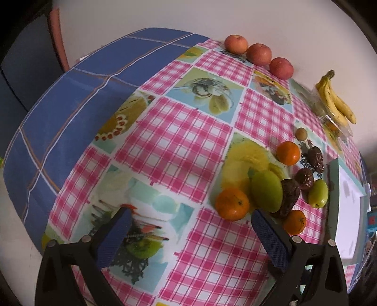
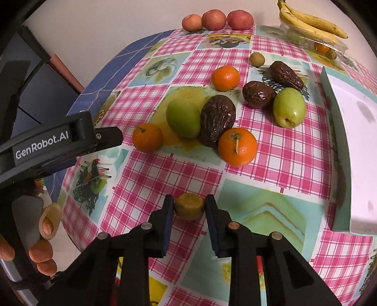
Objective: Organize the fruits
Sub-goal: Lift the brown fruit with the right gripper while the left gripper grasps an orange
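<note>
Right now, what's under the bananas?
The bananas lie on a clear plastic pack. Through the plastic something orange shows, perhaps a small fruit. The rest inside is blurred and covered, so I cannot tell what else is there.

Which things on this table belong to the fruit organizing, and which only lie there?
Belong: three apples, bananas, three oranges, two green fruits, three dark wrinkled fruits, two small brown round fruits, one between the right gripper fingers.

Lying about: white tray, checkered tablecloth.
</note>
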`<action>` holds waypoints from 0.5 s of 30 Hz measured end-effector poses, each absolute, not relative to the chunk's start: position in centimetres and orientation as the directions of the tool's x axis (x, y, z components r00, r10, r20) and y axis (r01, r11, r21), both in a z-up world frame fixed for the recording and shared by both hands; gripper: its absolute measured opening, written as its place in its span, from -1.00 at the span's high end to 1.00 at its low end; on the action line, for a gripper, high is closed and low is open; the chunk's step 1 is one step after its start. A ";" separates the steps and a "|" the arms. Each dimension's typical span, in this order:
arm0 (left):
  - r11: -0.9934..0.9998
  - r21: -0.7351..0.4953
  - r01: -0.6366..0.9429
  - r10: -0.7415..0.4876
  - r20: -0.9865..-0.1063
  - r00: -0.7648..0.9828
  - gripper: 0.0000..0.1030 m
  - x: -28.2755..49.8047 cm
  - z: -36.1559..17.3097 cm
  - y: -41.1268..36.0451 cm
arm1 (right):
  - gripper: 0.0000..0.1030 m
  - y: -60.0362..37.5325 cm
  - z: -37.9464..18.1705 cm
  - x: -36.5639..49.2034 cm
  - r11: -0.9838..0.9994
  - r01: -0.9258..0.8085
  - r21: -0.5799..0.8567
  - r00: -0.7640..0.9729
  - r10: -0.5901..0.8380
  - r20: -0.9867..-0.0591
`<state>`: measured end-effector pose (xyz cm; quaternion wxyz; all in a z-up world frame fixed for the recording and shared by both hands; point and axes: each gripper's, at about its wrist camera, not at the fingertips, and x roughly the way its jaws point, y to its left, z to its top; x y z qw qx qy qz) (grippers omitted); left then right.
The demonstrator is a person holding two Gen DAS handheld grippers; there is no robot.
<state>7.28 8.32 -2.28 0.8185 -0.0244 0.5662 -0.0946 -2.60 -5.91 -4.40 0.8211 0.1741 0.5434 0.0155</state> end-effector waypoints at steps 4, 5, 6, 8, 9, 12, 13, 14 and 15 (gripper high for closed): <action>0.972 -0.166 0.164 -0.213 -0.919 0.332 -0.69 7.6 -2.5 7.2 | 0.45 -7.0 -4.3 -2.9 0.932 0.198 0.304 0.412 0.202 -0.889; 0.970 -0.170 0.174 -0.220 -0.918 0.329 -0.68 7.7 -2.6 7.0 | 0.45 -7.4 -4.2 -3.2 0.931 0.208 0.300 0.412 0.195 -0.890; 0.967 -0.174 0.183 -0.227 -0.917 0.328 -0.68 7.7 -2.6 6.7 | 0.45 -7.8 -4.1 -3.3 0.931 0.222 0.289 0.411 0.179 -0.894; 0.961 -0.185 0.206 -0.246 -0.913 0.325 -0.50 7.8 -2.6 6.0 | 0.45 -8.6 -3.9 -3.5 0.934 0.239 0.267 0.405 0.154 -0.901; 0.959 -0.187 0.212 -0.250 -0.913 0.323 -0.44 7.9 -2.6 5.7 | 0.45 -9.0 -3.8 -3.6 0.936 0.244 0.253 0.400 0.141 -0.906; 0.957 -0.172 0.234 -0.243 -0.915 0.321 -0.31 7.8 -2.6 4.8 | 0.45 -10.2 -3.5 -3.8 0.941 0.257 0.220 0.391 0.107 -0.914; 0.956 -0.164 0.241 -0.238 -0.916 0.322 -0.21 7.9 -2.7 4.5 | 0.45 -10.7 -3.3 -3.8 0.942 0.261 0.213 0.388 0.099 -0.916; 0.956 -0.155 0.248 -0.232 -0.917 0.324 -0.12 7.9 -2.7 4.3 | 0.45 -11.1 -3.2 -3.8 0.942 0.262 0.208 0.388 0.095 -0.917; 0.956 -0.150 0.252 -0.229 -0.918 0.323 -0.08 7.9 -2.7 4.1 | 0.45 -11.6 -2.9 -3.8 0.944 0.263 0.199 0.389 0.084 -0.917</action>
